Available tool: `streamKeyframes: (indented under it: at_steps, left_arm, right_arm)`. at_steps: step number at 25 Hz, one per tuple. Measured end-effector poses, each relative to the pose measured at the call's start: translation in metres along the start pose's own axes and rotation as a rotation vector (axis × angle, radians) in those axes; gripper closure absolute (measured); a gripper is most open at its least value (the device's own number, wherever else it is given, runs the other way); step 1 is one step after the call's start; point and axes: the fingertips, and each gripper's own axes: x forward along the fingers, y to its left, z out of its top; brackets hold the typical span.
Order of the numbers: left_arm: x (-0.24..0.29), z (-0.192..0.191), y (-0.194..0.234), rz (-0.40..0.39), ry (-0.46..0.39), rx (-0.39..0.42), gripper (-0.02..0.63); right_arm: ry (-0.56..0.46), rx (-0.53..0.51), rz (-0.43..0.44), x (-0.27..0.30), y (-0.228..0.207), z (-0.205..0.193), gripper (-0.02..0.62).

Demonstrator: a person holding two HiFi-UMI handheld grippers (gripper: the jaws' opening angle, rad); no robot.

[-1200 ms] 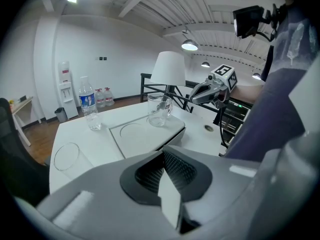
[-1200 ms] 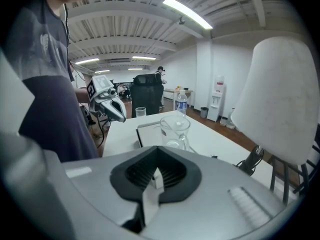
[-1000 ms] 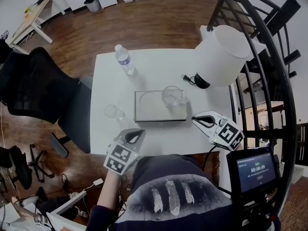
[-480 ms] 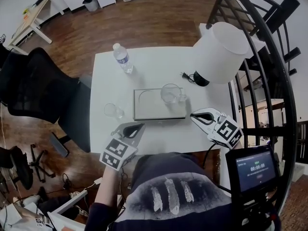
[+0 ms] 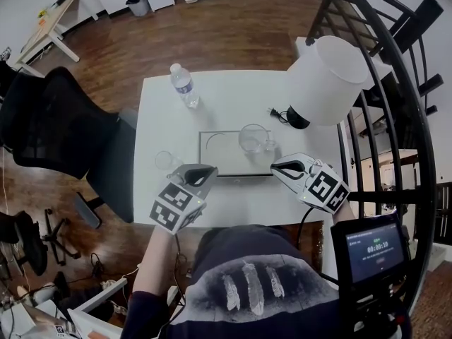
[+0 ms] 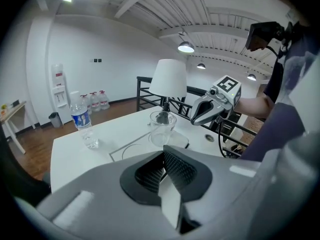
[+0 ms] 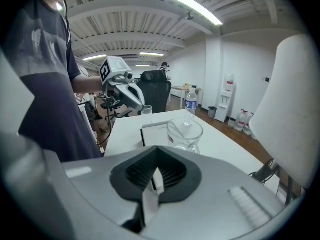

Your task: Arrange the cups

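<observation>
Brings the left gripper (image 5: pixel 198 172) forward and up from over the table's near edge since a second ago, so that its tips now sit by the near left corner of the tray (image 5: pixel 222 162). Swings the right gripper (image 5: pixel 284 168) inward over the same stretch, toward the tray's near right corner. Keeps both pairs of fingers pressed fully together all the while, with nothing caught between the pads in either gripper view. Reads as an approach only: no cup touched yet, and probably an opening of the jaws needed before any grasp.

Leaves the handled cup (image 5: pixel 253 138) standing upright on the far right part of the tray, ahead of the right fingertips and clear of them, and further off ahead and to the right of the left ones. Shows that handled cup (image 7: pixel 184 133) in the right gripper view just beyond the closed tips: clear glass, wide-mouthed, seemingly empty, handle on the side toward the lamp (image 5: pixel 326 76). Finds the small glass (image 5: pixel 165 161) on the bare table (image 5: pixel 162 111), off the tray, near the left fingertips on their left and apart from them; hides it from the left gripper view. Looks like a short clear tumbler, upright, empty as far as can be told. Suggests the small glass as the left gripper's likely target and the handled cup as the right's.
</observation>
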Motion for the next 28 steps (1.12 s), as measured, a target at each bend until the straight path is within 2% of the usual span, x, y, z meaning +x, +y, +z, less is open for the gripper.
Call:
streamKeyframes:
  at_steps: [19, 28]
  left_arm:
    - [0.0001, -0.0029, -0.0045, -0.03, 0.038, 0.016, 0.606]
    - [-0.0019, 0.0061, -0.0001, -0.002, -0.022, 0.015, 0.604]
  right_arm:
    - [0.008, 0.0, 0.02, 0.0037, 0.0021, 0.0016, 0.592]
    - [0.016, 0.003, 0.023, 0.0025, 0.0031, -0.0032, 0.592]
